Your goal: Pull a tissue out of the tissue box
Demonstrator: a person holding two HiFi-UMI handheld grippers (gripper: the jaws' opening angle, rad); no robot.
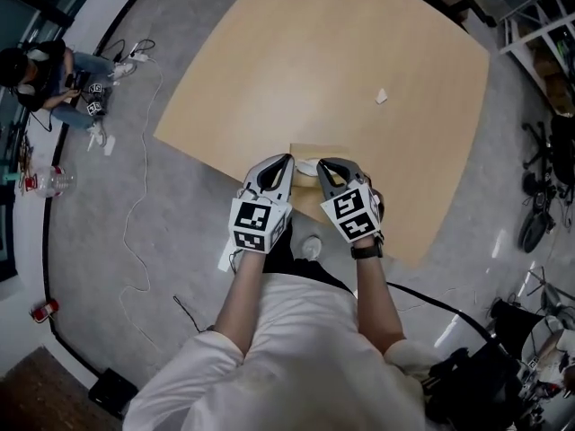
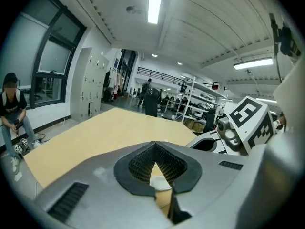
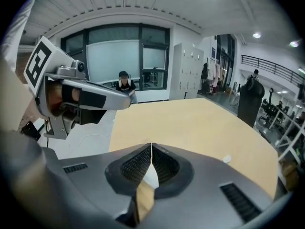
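The left gripper (image 1: 287,160) has its two jaws closed, tips touching, with nothing caught between them in the left gripper view (image 2: 153,144). The right gripper (image 1: 322,163) is likewise closed, its two ribbed pads pressed to a thin slit and holding nothing in the right gripper view (image 3: 151,146). Both hang tip to tip over the near edge of the large pale wooden table (image 1: 341,52), each carrying one cube with black-and-white square markers. Between and just below the two tips, one crumpled white tissue (image 1: 308,165) pokes up from one flat tan cardboard tissue box (image 1: 307,191) that lies on the table at its near edge. The same tissue shows through the gap beneath the left jaws (image 2: 160,184) and the right jaws (image 3: 152,176), with the box under it (image 2: 162,201) (image 3: 145,194). Whether either gripper touches the tissue cannot be told. Farther in on the table, well apart from the box and towards the right side, lies one small white scrap (image 1: 381,96). Off the table's far left corner, one person in dark clothes (image 1: 40,74) sits on the grey floor.
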